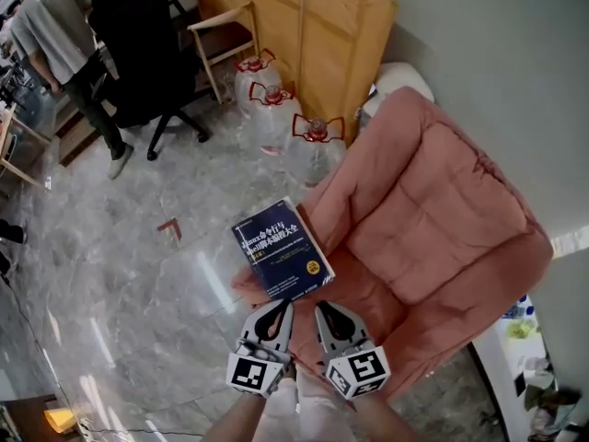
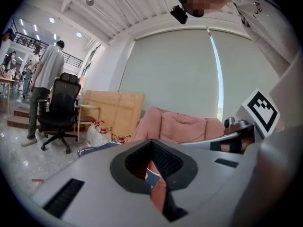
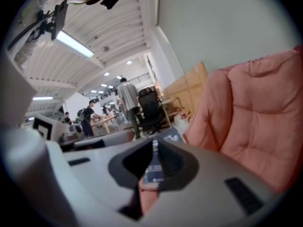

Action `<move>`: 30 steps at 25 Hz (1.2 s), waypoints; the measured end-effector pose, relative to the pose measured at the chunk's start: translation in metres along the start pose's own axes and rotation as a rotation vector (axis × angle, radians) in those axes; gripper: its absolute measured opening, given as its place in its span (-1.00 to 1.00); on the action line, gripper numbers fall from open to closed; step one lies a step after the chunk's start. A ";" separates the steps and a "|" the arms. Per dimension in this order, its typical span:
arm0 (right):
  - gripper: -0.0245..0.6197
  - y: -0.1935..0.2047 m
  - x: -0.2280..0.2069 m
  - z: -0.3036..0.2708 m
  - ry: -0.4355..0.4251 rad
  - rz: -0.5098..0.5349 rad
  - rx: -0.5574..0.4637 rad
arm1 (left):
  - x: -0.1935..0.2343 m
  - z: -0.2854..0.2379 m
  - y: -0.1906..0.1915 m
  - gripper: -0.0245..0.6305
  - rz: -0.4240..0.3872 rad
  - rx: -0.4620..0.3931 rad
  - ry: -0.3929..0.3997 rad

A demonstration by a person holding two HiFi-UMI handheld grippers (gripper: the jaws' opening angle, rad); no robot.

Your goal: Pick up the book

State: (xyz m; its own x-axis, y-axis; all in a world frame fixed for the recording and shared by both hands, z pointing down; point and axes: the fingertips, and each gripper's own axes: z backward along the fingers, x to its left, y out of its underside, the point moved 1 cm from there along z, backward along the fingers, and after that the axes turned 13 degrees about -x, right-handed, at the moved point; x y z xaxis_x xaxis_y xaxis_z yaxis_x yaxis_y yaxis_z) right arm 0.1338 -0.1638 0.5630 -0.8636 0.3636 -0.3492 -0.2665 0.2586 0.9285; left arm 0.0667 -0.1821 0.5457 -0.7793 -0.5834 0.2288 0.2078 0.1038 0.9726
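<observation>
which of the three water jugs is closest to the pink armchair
The water jug at the near end of the row, right beside the armchair. The middle jug and the far jug stand further back, toward the wooden chair.

Dk-blue book (image 1: 282, 249), closed, cover up w/ yellow badge, lies askew on pink armchair (image 1: 433, 219) edge.

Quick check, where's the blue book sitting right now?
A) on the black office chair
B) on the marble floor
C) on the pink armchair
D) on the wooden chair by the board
C: the blue book lies cover up on the edge of the pink armchair, not on the floor or either of the other chairs.
</observation>
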 end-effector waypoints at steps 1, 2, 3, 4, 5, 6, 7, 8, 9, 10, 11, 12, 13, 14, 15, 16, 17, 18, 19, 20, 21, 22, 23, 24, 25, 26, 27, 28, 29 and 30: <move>-0.88 0.005 -0.003 -0.002 0.002 -0.006 0.013 | 0.002 -0.002 0.004 -0.87 0.007 0.003 -0.008; -0.87 0.009 -0.006 -0.004 0.002 -0.010 0.024 | 0.003 -0.004 0.008 -0.87 0.014 0.006 -0.018; -0.87 0.013 -0.008 -0.006 0.003 -0.014 0.035 | 0.005 -0.006 0.012 -0.87 0.017 0.009 -0.027; -0.87 0.016 -0.010 -0.008 0.004 -0.018 0.044 | 0.007 -0.008 0.015 -0.87 0.015 0.011 -0.036; -0.86 0.020 -0.013 -0.010 0.005 -0.025 0.054 | 0.009 -0.010 0.019 -0.87 0.011 0.013 -0.044; -0.84 0.024 -0.016 -0.013 0.007 -0.033 0.064 | 0.011 -0.011 0.023 -0.87 0.012 0.014 -0.052; -0.81 0.028 -0.020 -0.015 0.010 -0.043 0.073 | 0.014 -0.012 0.028 -0.87 0.020 0.014 -0.061; -0.77 0.032 -0.024 -0.017 0.016 -0.055 0.083 | 0.016 -0.013 0.032 -0.87 0.030 0.014 -0.072; -0.74 0.036 -0.027 -0.018 0.022 -0.066 0.092 | 0.018 -0.014 0.034 -0.87 0.037 0.017 -0.085; -0.70 0.041 -0.031 -0.019 0.029 -0.078 0.102 | 0.021 -0.014 0.036 -0.87 0.039 0.019 -0.096; -0.67 0.045 -0.034 -0.020 0.036 -0.088 0.113 | 0.024 -0.014 0.039 -0.87 0.039 0.020 -0.103; -0.63 0.050 -0.037 -0.021 0.043 -0.098 0.123 | 0.026 -0.014 0.042 -0.87 0.040 0.019 -0.105; -0.60 0.054 -0.041 -0.023 0.050 -0.109 0.131 | 0.027 -0.013 0.046 -0.87 0.040 0.019 -0.105; -0.58 0.059 -0.044 -0.024 0.059 -0.120 0.139 | 0.028 -0.013 0.049 -0.87 0.041 0.022 -0.107; -0.55 0.064 -0.047 -0.025 0.069 -0.131 0.146 | 0.029 -0.012 0.052 -0.87 0.044 0.027 -0.111; -0.52 0.069 -0.050 -0.026 0.080 -0.141 0.153 | 0.030 -0.010 0.056 -0.87 0.048 0.033 -0.117; -0.48 0.074 -0.053 -0.026 0.091 -0.152 0.160 | 0.031 -0.009 0.059 -0.87 0.053 0.036 -0.124; -0.42 0.079 -0.055 -0.026 0.102 -0.164 0.168 | 0.032 -0.009 0.061 -0.87 0.056 0.037 -0.129; -0.36 0.083 -0.056 -0.027 0.112 -0.178 0.176 | 0.033 -0.008 0.063 -0.87 0.059 0.038 -0.134; -0.32 0.088 -0.058 -0.028 0.121 -0.195 0.184 | 0.035 -0.008 0.065 -0.87 0.061 0.038 -0.138; -0.29 0.092 -0.060 -0.028 0.129 -0.214 0.192 | 0.036 -0.008 0.066 -0.87 0.062 0.039 -0.143; -0.26 0.097 -0.062 -0.029 0.138 -0.233 0.199 | 0.037 -0.009 0.068 -0.87 0.061 0.040 -0.146; -0.23 0.101 -0.065 -0.030 0.148 -0.255 0.204 | 0.038 -0.010 0.069 -0.87 0.059 0.040 -0.148; -0.20 0.105 -0.068 -0.030 0.162 -0.279 0.208 | 0.039 -0.011 0.070 -0.87 0.057 0.038 -0.149; -0.16 0.110 -0.072 -0.031 0.176 -0.306 0.212 | 0.040 -0.012 0.071 -0.87 0.056 0.036 -0.151; -0.12 0.114 -0.076 -0.031 0.191 -0.336 0.215 | 0.041 -0.013 0.073 -0.87 0.056 0.034 -0.154; -0.07 0.119 -0.079 -0.031 0.204 -0.364 0.219 | 0.042 -0.013 0.074 -0.87 0.058 0.033 -0.158; -0.04 0.123 -0.082 -0.032 0.212 -0.389 0.223 | 0.043 -0.014 0.076 -0.87 0.060 0.032 -0.162; 0.00 0.126 -0.083 -0.033 0.216 -0.409 0.227 | 0.044 -0.014 0.076 -0.87 0.063 0.030 -0.166; 0.06 0.129 -0.084 -0.034 0.215 -0.424 0.232 | 0.044 -0.013 0.076 -0.87 0.066 0.028 -0.168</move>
State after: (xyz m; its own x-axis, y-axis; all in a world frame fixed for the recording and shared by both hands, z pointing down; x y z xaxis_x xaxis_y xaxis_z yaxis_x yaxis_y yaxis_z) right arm 0.1573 -0.1917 0.7161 -0.7755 -0.0010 -0.6313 -0.5307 0.5428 0.6510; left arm 0.0559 -0.2109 0.6297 -0.8529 -0.4316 0.2936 0.2474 0.1612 0.9554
